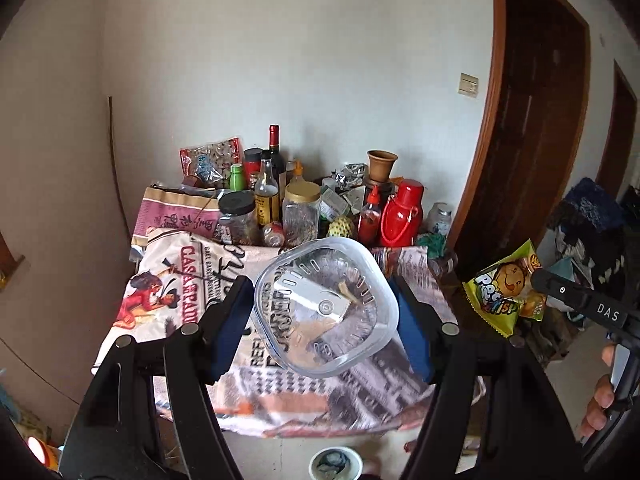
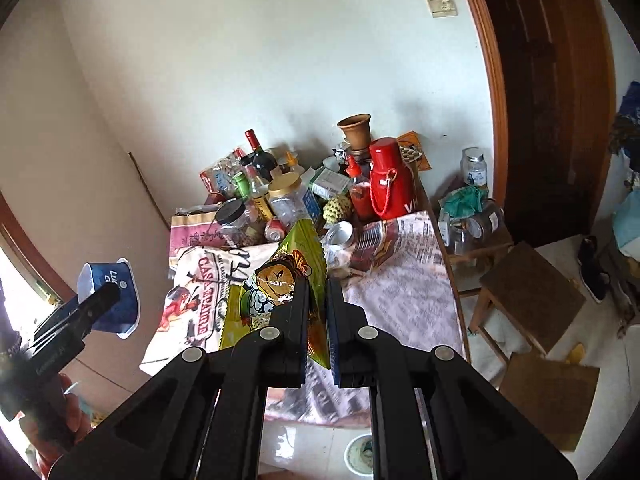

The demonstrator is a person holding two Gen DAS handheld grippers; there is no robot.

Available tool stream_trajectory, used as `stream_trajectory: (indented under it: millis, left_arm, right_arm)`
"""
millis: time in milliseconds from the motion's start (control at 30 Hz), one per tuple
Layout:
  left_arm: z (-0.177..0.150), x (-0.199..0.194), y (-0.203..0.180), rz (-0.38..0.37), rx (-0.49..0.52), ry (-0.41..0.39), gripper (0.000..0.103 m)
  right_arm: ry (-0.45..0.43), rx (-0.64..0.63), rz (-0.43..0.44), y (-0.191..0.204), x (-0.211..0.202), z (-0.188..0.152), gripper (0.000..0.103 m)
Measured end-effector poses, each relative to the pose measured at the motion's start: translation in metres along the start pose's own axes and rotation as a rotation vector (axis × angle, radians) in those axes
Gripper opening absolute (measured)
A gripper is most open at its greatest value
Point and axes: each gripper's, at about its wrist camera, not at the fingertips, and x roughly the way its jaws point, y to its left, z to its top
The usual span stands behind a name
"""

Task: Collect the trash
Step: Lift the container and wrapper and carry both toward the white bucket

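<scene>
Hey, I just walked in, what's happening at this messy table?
A person is clearing rubbish with a handheld gripper in each hand. The left gripper is clamped on an empty clear plastic tub with a blue label, held up above the patterned tablecloth. The right gripper has its jaws pinched on a green snack packet. Both pieces are off the table. Bottles and jars, including a red flask, crowd the far end.

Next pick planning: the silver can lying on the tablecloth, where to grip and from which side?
Grip the silver can across its round body, coming from above. It lies on its side with its open mouth toward the camera, so the curved flanks are the opposing faces; the red flask crowds it behind.
</scene>
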Motion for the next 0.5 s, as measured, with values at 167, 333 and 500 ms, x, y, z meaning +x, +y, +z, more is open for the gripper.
stream_trajectory:
  millis: [167,333,500]
  left_arm:
    - [-0.027,-0.035,0.023,-0.014,0.020,0.007,0.068]
    - [-0.059,-0.054,0.041,-0.046,0.042,0.051,0.068]
    - [-0.094,-0.052,0.048,-0.070,0.039,0.150,0.068]
  right_arm:
    - [0.006,0.021,-0.012,0.027,-0.019,-0.040,0.008]
    - [0.049,0.051,-0.046,0.044,-0.027,-0.081,0.008]
    - [0.140,0.071,-0.074,0.051,-0.023,-0.114,0.008]
